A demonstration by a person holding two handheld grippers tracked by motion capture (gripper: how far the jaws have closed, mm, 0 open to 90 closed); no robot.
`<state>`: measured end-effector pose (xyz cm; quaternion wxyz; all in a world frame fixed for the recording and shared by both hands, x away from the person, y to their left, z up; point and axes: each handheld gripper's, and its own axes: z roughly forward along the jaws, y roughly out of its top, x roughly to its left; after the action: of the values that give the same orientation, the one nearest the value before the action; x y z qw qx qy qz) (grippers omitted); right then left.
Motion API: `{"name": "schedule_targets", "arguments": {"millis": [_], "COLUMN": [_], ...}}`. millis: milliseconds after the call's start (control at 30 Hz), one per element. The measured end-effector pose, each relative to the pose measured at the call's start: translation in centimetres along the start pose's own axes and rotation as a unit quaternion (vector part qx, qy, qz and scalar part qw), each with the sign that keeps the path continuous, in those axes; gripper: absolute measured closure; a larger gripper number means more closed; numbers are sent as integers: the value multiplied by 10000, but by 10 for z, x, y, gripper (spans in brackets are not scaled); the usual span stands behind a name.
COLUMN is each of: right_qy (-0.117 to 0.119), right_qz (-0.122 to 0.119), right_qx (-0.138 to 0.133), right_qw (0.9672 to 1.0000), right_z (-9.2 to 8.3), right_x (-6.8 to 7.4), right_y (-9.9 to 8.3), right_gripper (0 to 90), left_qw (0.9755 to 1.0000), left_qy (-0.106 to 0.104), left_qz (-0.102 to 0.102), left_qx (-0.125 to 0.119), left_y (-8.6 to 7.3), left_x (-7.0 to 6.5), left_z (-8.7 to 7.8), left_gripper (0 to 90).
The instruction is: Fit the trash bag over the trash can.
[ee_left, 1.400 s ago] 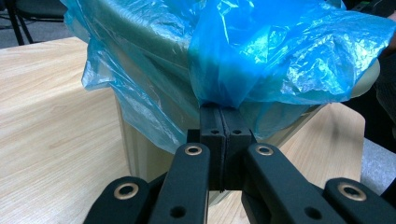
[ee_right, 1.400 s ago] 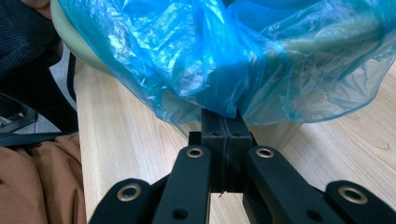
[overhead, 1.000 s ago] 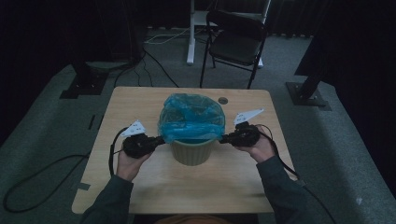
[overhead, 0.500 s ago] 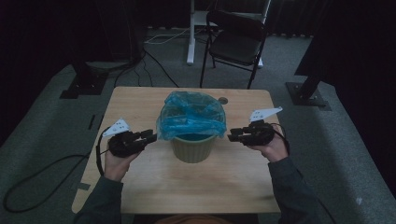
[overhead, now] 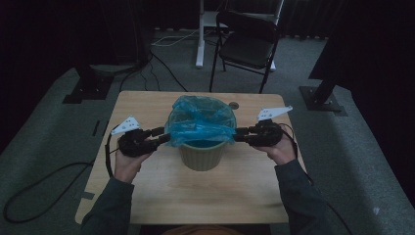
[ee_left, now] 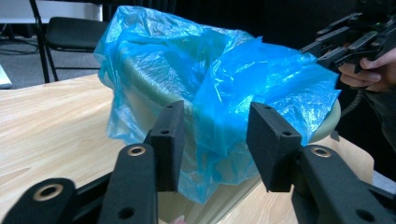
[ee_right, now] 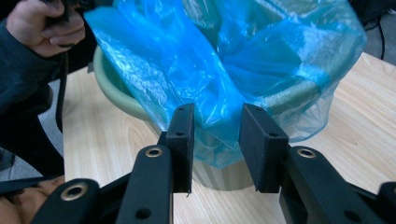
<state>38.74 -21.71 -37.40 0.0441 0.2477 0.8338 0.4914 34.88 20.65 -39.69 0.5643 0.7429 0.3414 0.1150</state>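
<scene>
A pale green bin point(overhead: 200, 155) stands mid-table, lined with a crumpled blue plastic bag point(overhead: 199, 122) that folds over its rim. My left gripper point(overhead: 164, 137) is at the bin's left side and my right gripper point(overhead: 238, 134) at its right, both pointing inward at the rim. In the left gripper view the left gripper point(ee_left: 215, 135) stands open. The bag's hanging hem point(ee_left: 219, 140) lies loose between its pads. The right gripper point(ee_right: 217, 135) is open the same way around the hem point(ee_right: 219, 126). Both pairs of jaws have just been opening.
The wooden table point(overhead: 195, 200) has bare room in front of the bin. A small round disc point(overhead: 234, 105) lies near its far edge. Behind the table stand a black folding chair point(overhead: 244, 44), a white desk leg point(overhead: 199, 34) and dark stand bases, with cables on the floor.
Both grippers, shut at the bag's rim a second ago, have opened and let the bag go. The hands have drawn slightly outward and up.
</scene>
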Motion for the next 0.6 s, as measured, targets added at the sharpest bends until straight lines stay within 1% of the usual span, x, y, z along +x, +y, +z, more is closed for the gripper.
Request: {"name": "schedule_targets", "arguments": {"millis": [33,100,200,233,267,333,400,467,600], "right_qy": [-3,-4,5,8,28,52,92,116,198], "right_qz": [-5,0,13,9,-6,-38,-69,-89,-133], "right_qx": [102,103,102,116,127,138,153,163,232], "right_qw": [9999,9999,9999,9999,9999,9999,9998,9998,9994], "right_z": [5,6,6,6,6,7,8,8,8], "right_x": [0,0,0,0,1,3,4,6,8], "right_y": [0,-1,-1,-1,-2,-3,-5,-7,-9], "right_gripper": [674,702,763,814,846,882,891,893,895], "left_qw": [10000,10000,9999,9999,9999,9998,9997,9997,9997], "left_qy": [-2,-12,-32,-27,-24,-36,-58,-86,-95], "left_qz": [3,8,80,101,118,155,192,195,220], "left_qx": [18,64,119,107,105,115,137,107,107], "left_y": [0,0,0,0,0,-2,-5,-8,-10], "left_x": [0,-2,-6,-7,-8,-10,-12,-14,-16], "left_z": [1,4,8,8,8,7,6,4,2], "left_gripper": [580,621,685,732,766,825,863,879,888]}}
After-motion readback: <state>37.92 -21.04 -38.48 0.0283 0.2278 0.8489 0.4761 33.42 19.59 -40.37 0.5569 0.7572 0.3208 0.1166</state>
